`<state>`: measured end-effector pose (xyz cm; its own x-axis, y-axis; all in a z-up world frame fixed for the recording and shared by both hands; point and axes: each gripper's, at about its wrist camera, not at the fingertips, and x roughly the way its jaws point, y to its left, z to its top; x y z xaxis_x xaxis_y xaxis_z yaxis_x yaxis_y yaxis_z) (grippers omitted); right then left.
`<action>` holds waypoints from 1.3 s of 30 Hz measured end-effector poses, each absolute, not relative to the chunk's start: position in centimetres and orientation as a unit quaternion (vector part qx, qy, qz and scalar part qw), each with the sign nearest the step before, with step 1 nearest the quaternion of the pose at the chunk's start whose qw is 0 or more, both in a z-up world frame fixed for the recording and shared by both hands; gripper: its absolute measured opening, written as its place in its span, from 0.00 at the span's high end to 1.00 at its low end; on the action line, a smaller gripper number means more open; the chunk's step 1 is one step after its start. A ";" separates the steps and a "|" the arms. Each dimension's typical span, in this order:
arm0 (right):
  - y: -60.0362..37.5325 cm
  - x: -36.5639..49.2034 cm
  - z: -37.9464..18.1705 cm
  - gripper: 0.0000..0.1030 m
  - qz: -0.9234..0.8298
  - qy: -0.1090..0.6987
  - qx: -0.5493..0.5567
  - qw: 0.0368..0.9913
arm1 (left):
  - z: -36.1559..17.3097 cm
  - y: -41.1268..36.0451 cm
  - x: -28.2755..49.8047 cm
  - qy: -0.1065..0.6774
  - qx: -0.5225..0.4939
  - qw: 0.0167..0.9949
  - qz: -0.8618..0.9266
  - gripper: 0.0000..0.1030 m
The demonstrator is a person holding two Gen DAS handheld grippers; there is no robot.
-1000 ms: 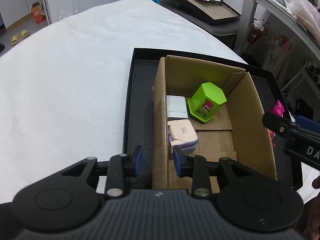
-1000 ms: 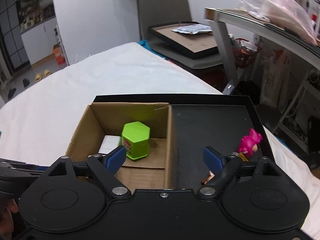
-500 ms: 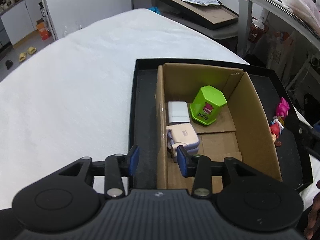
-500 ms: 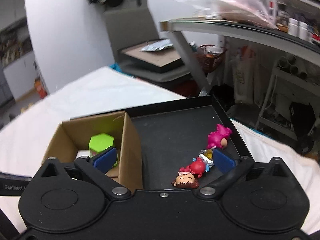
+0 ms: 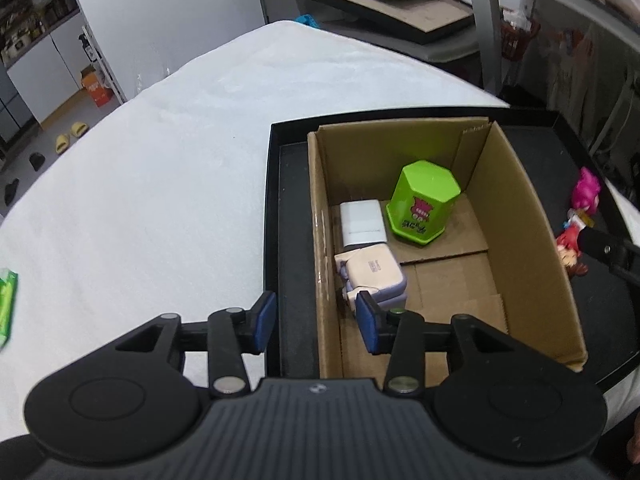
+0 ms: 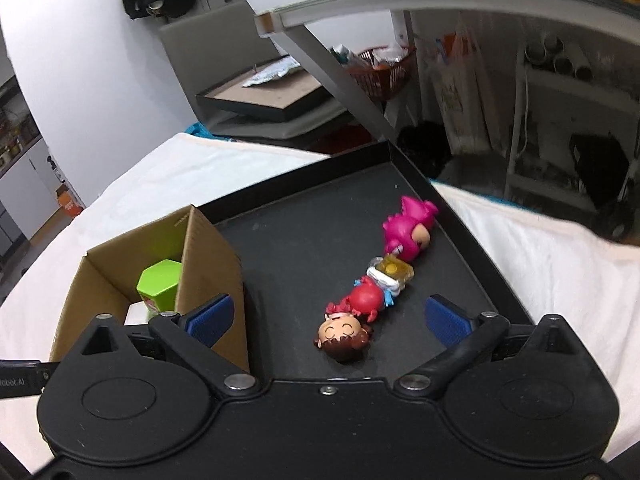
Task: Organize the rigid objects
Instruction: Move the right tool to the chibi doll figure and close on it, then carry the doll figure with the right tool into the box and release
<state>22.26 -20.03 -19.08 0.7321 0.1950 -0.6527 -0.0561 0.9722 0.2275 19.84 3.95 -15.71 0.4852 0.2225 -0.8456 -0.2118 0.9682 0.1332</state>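
Along the tray's (image 6: 460, 216) right edge lie the figurines (image 6: 372, 288), between and just ahead of the right gripper's (image 6: 327, 318) wide-open, empty jaws. Left gripper (image 5: 316, 322) straddles the box's (image 5: 532, 240) left wall, its jaws just opened partway, holding nothing.

The left gripper (image 5: 316, 322) is matte black: two round flat housings at eight and four o'clock, a ribbed dark-grey centre plate, angular linkage arms pinned with silver screws, and blue pads (image 5: 265, 322) on the finger ends. The right gripper (image 6: 327, 318) has the same black build, a smooth centre plate with one small screw, silver pivot pins and blue pads (image 6: 210, 317).
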 end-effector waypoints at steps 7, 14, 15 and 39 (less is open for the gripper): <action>-20.7 24.1 -21.0 0.12 0.059 0.402 0.112 0.907 | -16.2 3.0 20.6 0.499 0.038 0.855 0.133 0.53; -20.0 25.7 -22.7 0.23 0.085 0.431 0.105 0.892 | -17.0 2.1 21.8 0.511 0.054 0.846 0.140 0.50; -20.0 25.9 -23.0 0.26 0.088 0.436 0.101 0.890 | -17.0 2.1 21.8 0.512 0.054 0.846 0.140 0.49; -19.4 24.4 -21.7 0.65 0.125 0.427 0.078 0.892 | -16.8 2.8 21.6 0.516 0.022 0.843 0.150 0.49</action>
